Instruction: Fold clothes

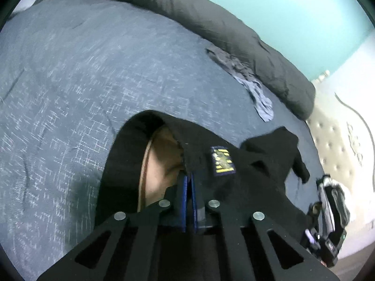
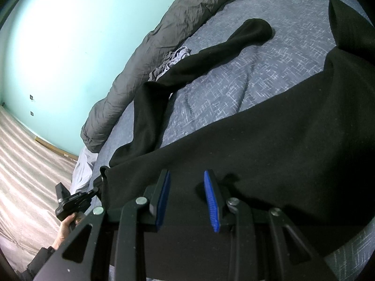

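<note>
A black garment (image 1: 255, 171) lies on the blue patterned bedcover (image 1: 82, 82). Its collar shows a tan lining (image 1: 161, 164) and a blue-and-yellow label (image 1: 222, 160). My left gripper (image 1: 189, 178) is shut on the collar edge just left of the label. In the right wrist view the same black garment (image 2: 269, 140) spreads flat, and one sleeve (image 2: 211, 49) stretches away across the bed. Over the garment's near edge my right gripper (image 2: 186, 175) stands open, its blue pads (image 2: 211, 199) apart with only flat cloth under them. The left gripper (image 2: 70, 202) shows at lower left, held by a hand.
A rolled grey duvet (image 1: 234, 30) runs along the teal wall (image 1: 293, 11). A crumpled blue-grey garment (image 1: 246, 79) lies beside it, also visible as a blue-grey garment (image 2: 173, 58). A tufted headboard (image 1: 335, 145) stands at the right. Pale striped flooring (image 2: 28, 164) lies beyond the bed edge.
</note>
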{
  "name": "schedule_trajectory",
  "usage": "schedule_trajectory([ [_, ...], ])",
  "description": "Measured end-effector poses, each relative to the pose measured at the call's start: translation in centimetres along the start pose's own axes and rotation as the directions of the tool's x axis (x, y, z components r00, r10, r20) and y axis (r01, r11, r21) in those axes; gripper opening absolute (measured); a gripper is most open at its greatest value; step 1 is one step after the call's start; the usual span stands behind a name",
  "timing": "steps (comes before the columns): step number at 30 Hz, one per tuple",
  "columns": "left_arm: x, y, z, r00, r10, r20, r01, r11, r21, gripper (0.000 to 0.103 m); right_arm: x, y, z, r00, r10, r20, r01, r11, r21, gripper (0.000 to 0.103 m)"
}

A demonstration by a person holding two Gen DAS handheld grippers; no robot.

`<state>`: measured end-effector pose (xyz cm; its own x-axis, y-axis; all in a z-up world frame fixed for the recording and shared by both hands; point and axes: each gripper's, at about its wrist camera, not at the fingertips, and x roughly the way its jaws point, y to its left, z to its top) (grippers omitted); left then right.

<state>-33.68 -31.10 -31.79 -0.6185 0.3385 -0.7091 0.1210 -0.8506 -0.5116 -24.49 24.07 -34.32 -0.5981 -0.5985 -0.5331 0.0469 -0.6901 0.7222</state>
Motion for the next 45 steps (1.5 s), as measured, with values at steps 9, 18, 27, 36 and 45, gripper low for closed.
schedule_trajectory([
  [9,-8.2,-1.7,-1.1,1.0,-0.013,0.02,0.012,0.999,0.035,0.003,-0.5,0.8,0.0,1.0,0.023,0.008,-0.022,1.0,-0.005,0.03],
  [18,-12.6,0.9,-3.0,0.998,0.059,-0.033,-0.059,0.998,-0.016,0.003,-1.3,1.3,0.3,0.999,0.043,0.021,-0.043,0.999,-0.009,0.03],
  [27,-6.9,3.8,-4.5,0.987,0.134,-0.09,-0.144,0.984,-0.106,0.004,-0.9,1.1,0.3,0.999,0.033,0.016,-0.033,0.999,-0.008,0.03],
  [36,-10.0,3.2,-5.0,0.994,0.111,-0.02,-0.112,0.992,-0.064,0.017,-1.1,1.4,0.2,0.999,0.04,0.017,-0.04,0.999,-0.015,0.03],
  [45,-10.6,4.6,-11.1,0.987,0.091,-0.133,-0.1,0.993,-0.065,0.029,-1.1,2.0,0.0,0.999,0.051,0.012,-0.051,0.998,-0.028,0.03],
])
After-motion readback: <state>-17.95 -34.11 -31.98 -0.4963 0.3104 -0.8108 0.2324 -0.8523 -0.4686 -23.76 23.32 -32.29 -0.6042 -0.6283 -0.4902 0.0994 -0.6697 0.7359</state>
